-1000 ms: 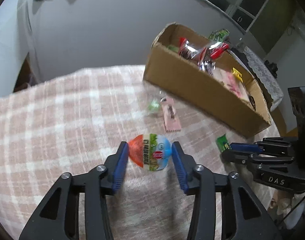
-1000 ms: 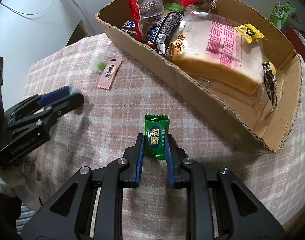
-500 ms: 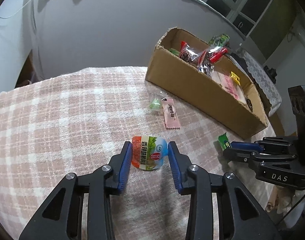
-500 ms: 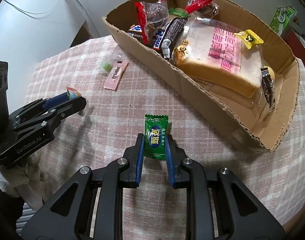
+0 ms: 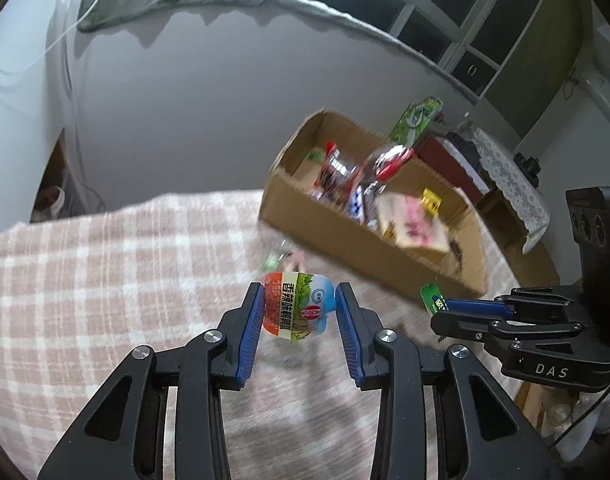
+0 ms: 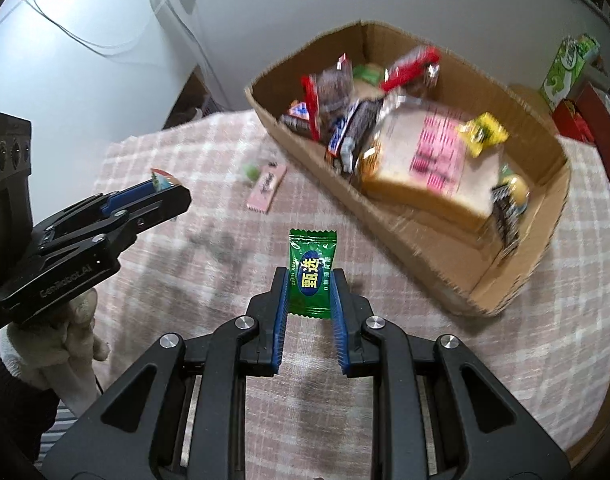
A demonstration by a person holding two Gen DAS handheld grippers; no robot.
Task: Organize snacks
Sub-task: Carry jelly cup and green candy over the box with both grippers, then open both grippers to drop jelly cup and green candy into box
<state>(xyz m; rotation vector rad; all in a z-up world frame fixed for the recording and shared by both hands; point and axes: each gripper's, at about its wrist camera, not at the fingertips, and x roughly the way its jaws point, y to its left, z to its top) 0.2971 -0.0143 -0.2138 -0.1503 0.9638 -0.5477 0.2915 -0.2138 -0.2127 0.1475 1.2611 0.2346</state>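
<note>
Above the checked cloth now, both claw-held snacks, formerly lower.

A pink-and-white plaid tablecloth is seen under a brown cardboard box, beside which a pink wrapper lies, while a green candy and an orange, green and blue packet are pinched by blue-padded black grippers.
</note>
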